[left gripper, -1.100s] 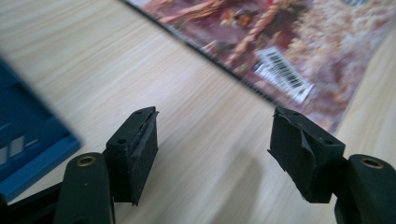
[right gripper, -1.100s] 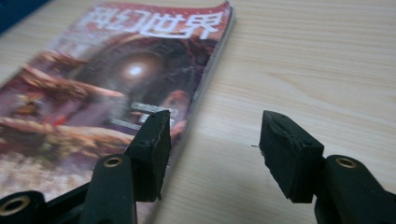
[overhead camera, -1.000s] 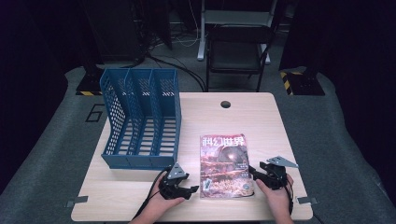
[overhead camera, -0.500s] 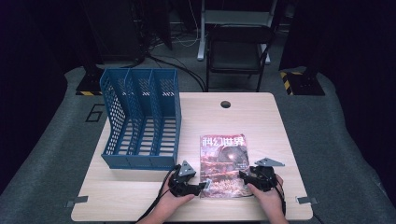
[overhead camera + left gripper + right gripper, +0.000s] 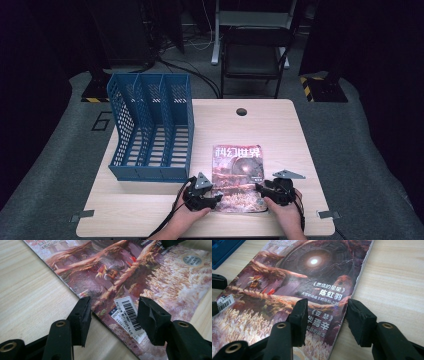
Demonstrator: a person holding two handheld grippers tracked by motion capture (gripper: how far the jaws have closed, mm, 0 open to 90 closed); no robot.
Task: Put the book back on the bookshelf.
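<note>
The glossy magazine with a reddish fantasy-landscape cover [image 5: 237, 177] lies flat on the light wooden table [image 5: 280, 130], toward my near edge and a little right of centre, its red title strip pointing away from me. A white barcode sticker [image 5: 128, 315] sits on its near left corner, and white Chinese lettering [image 5: 329, 293] runs down its right side below a dark ring with a bright centre.

My left gripper [image 5: 212, 196] is at the magazine's near left corner. In the left gripper view its two black jaws stand wide apart, straddling the cover's edge: one is over bare wood just beside the spine, the other over the cover beyond the barcode sticker. Nothing is pinched between them.

My right gripper [image 5: 261, 190] is at the near right corner. In the right gripper view its jaws are likewise spread wide across the magazine's right edge, the left jaw over the printed cover and the right jaw over the table. I cannot tell whether either jaw touches the paper.

Well to the left of the magazine stands a blue perforated plastic file rack with three open slots [image 5: 150, 127]. A round dark cable hole [image 5: 241, 111] marks the table's far side, and beyond it a black chair [image 5: 255, 55] stands on the grey floor.
</note>
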